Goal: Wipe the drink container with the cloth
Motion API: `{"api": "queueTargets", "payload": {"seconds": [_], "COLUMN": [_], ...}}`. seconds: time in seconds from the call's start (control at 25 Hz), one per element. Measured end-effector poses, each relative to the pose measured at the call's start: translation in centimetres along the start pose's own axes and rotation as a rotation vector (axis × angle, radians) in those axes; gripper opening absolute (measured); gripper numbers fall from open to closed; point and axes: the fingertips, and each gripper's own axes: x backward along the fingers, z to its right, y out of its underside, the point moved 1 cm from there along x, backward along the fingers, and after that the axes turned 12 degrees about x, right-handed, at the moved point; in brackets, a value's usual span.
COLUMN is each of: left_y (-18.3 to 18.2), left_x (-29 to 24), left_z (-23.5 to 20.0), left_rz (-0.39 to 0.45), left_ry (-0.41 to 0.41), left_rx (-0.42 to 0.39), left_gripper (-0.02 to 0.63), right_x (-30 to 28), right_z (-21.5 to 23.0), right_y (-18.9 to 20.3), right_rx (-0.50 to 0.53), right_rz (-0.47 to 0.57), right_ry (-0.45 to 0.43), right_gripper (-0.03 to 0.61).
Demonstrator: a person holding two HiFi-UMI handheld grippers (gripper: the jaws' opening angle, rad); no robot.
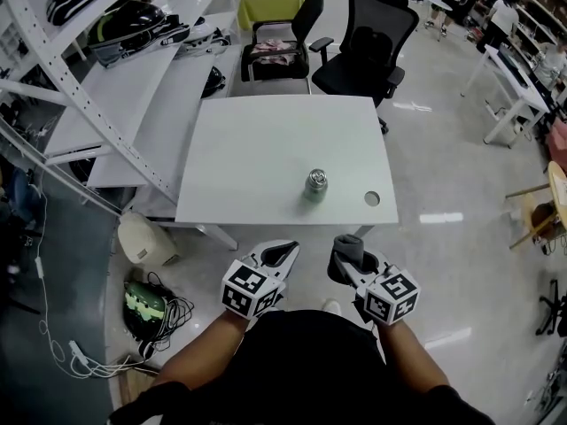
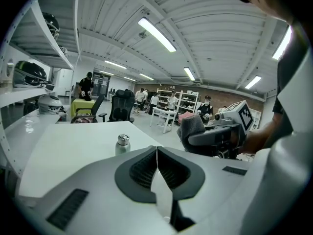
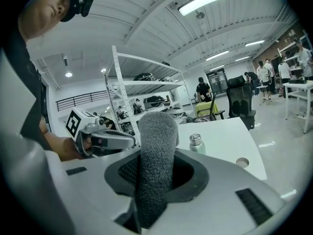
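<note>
A small metal drink container (image 1: pixel 316 184) with a silver cap stands upright near the front edge of the white table (image 1: pixel 266 158); it also shows as a bottle (image 2: pixel 122 144) in the left gripper view and as the same bottle (image 3: pixel 196 143) in the right gripper view. My left gripper (image 1: pixel 285 253) hangs in front of the table, jaws shut with nothing between them (image 2: pixel 157 148). My right gripper (image 1: pixel 347 257) is shut on a grey cloth (image 3: pixel 155 165), a folded wad (image 1: pixel 347 246) that sticks up out of the jaws. Both grippers are short of the table, apart from the container.
A round cable hole (image 1: pixel 372 198) lies right of the container. Two office chairs (image 1: pixel 368 42) stand behind the table. White shelving (image 1: pixel 106 87) runs along the left. A helmet (image 1: pixel 145 301) and cables lie on the floor at lower left. People stand far off at the back.
</note>
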Motion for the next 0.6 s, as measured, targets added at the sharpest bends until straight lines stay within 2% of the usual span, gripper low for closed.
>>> {"api": "queueTargets", "payload": {"seconds": [0.6], "left_y": [-0.42], "left_x": [0.14], "left_z": [-0.17], "left_rz": [0.013], "left_ry": [-0.012], "left_rx": [-0.001], "left_gripper": [0.017], "right_x": [-0.22], "right_z": [0.22], "right_y": [-0.03], "right_rx": [0.001], "right_rz": [-0.003], "right_ry": [-0.011], "right_gripper": [0.114]}}
